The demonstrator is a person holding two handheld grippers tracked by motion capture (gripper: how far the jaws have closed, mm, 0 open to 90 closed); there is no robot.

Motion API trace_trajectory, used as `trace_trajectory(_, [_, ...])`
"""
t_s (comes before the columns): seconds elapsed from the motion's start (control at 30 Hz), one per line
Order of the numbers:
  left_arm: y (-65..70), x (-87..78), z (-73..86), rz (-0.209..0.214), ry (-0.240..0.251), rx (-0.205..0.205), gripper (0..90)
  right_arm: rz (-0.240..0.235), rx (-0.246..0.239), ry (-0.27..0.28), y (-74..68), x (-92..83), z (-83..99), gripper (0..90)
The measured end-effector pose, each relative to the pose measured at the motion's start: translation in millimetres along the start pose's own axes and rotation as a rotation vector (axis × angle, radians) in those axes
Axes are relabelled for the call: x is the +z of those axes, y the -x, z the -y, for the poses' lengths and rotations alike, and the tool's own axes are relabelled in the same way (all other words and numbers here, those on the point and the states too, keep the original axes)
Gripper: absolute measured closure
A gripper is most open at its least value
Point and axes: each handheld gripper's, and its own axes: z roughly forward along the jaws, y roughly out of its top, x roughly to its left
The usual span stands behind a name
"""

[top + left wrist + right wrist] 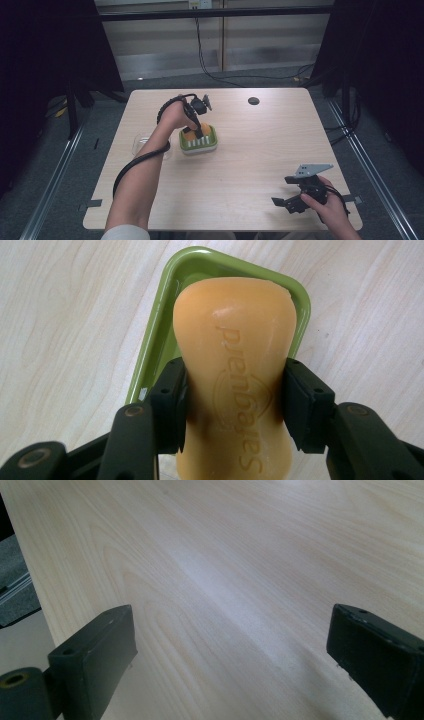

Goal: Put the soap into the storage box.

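Jaws astride soap bar [235, 375] (over dish [165, 325])

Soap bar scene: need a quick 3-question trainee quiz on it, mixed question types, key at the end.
1. True or false: the left gripper is shut on the orange soap bar.
2. Multiple choice: what lies under the soap bar? A) a green soap dish B) a blue bowl C) a white towel
3. Short answer: how do the right gripper's jaws stand, and what is between them?

Key
1. True; its pads press on both sides of the bar's narrow waist.
2. A.
3. Wide apart, with nothing between them; beyond them lies the bare wooden table. In the high view this gripper sits near the table's near right corner, far from the dish.
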Motion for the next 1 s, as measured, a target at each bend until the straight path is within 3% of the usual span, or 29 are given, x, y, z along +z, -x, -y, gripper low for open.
trace_trajectory(0.27, [-2.1,0.4,-0.2,-0.009,-0.002,0.005,49.9,0.002,0.000,0.001,-0.2,-0.1,-0.1,5.2])
trace_trajectory(0.3, [-3.4,-0.2,-0.6,-0.004,-0.017,0.022,49.8,0.001,-0.001,0.001,-0.2,-0.1,-0.1,5.2])
trace_trajectory(0.67, [-4.1,6.8,-0.3,-0.014,-0.005,0.015,49.8,-0.002,0.004,0.000,-0.2,0.2,0.1,5.2])
trace_trajectory(0.7, [-5.5,6.0,-1.3,0.011,-0.025,0.018,49.8,-0.002,0.003,0.001,-0.3,0.2,0.1,5.2])
trace_trajectory(0.73, [-4.1,8.5,-0.5,-0.021,-0.001,0.014,49.8,-0.003,0.000,0.001,-0.4,0.4,0.0,5.2])
trace_trajectory(0.77, [-5.3,8.0,-1.0,0.002,-0.015,0.017,49.8,-0.001,0.002,0.001,-0.8,0.4,0.0,5.2])
trace_trajectory(0.8, [-4.8,9.6,-0.6,-0.026,-0.008,0.023,49.8,-0.001,0.002,0.002,-0.7,0.6,0.0,5.2])
trace_trajectory(0.93, [-6.1,11.6,-1.8,-0.006,-0.033,0.043,49.8,-0.001,0.001,0.003,-0.6,0.9,-0.1,5.2])
trace_trajectory(1.0, [-4.8,13.9,-1.7,-0.019,-0.026,0.035,49.8,-0.002,0.002,0.003,-0.4,1.0,-0.2,5.2])
